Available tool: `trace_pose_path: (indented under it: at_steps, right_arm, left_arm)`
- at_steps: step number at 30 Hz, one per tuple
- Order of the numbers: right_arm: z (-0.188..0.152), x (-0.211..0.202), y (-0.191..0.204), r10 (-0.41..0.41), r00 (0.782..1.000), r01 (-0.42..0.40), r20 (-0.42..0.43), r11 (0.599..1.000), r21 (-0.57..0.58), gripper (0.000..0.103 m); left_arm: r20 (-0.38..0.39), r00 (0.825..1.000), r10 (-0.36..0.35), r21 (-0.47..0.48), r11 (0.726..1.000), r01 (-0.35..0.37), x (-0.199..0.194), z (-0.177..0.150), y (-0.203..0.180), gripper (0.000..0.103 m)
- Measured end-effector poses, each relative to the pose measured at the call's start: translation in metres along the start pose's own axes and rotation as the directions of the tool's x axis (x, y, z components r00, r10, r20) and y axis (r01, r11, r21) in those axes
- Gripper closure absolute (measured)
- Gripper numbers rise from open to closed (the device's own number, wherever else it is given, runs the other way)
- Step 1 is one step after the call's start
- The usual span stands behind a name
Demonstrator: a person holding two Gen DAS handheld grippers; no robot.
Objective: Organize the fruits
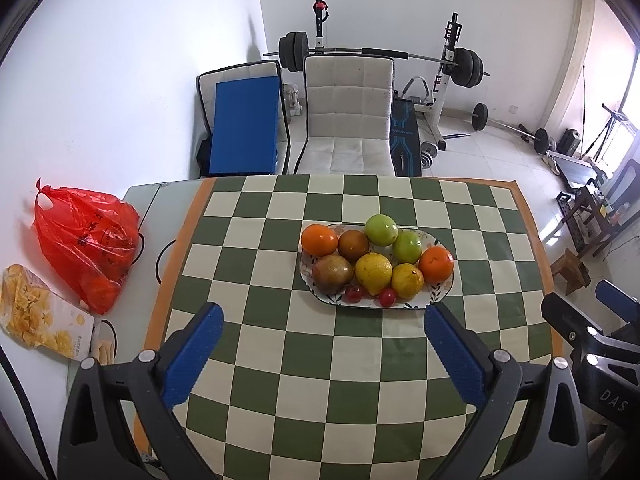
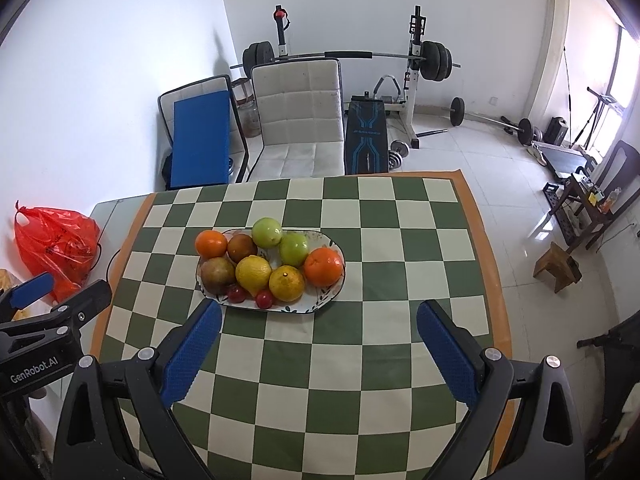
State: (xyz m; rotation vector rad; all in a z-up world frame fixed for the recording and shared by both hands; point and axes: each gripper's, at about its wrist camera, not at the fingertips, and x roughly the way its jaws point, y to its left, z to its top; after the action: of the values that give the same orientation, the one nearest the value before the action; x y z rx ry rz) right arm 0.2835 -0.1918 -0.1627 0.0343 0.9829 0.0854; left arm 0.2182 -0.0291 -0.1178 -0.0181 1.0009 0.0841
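Observation:
An oval patterned plate (image 1: 442,294) (image 2: 330,294) sits mid-table on the green checked cloth. On it lie two oranges (image 1: 319,240) (image 2: 324,266), two green apples (image 1: 381,230) (image 2: 267,232), two lemons (image 1: 373,272) (image 2: 253,272), two brownish fruits (image 1: 331,274) (image 2: 217,274) and two small red fruits (image 1: 387,297) (image 2: 264,299). My left gripper (image 1: 323,312) is open and empty, above the cloth just in front of the plate. My right gripper (image 2: 319,312) is open and empty, in front of the plate and to its right. The right gripper also shows at the right edge of the left wrist view (image 1: 592,312).
A red plastic bag (image 1: 86,248) (image 2: 56,246) and a yellow snack packet (image 1: 36,312) lie on the bare table left of the cloth. A white chair (image 1: 348,120) (image 2: 298,116) stands behind the far edge. Gym weights stand by the back wall.

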Motion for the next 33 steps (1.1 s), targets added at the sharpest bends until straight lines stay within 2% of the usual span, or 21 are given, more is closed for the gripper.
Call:
trace_pose_path:
  at_steps: [33]
  right_arm:
    - [0.000,-0.014,0.006,-0.004,1.000,0.004,0.002,1.000,0.002,0.003]
  left_arm:
    - [0.012,1.000,-0.007,0.004,1.000,0.007,-0.010,-0.008,0.003,0.000]
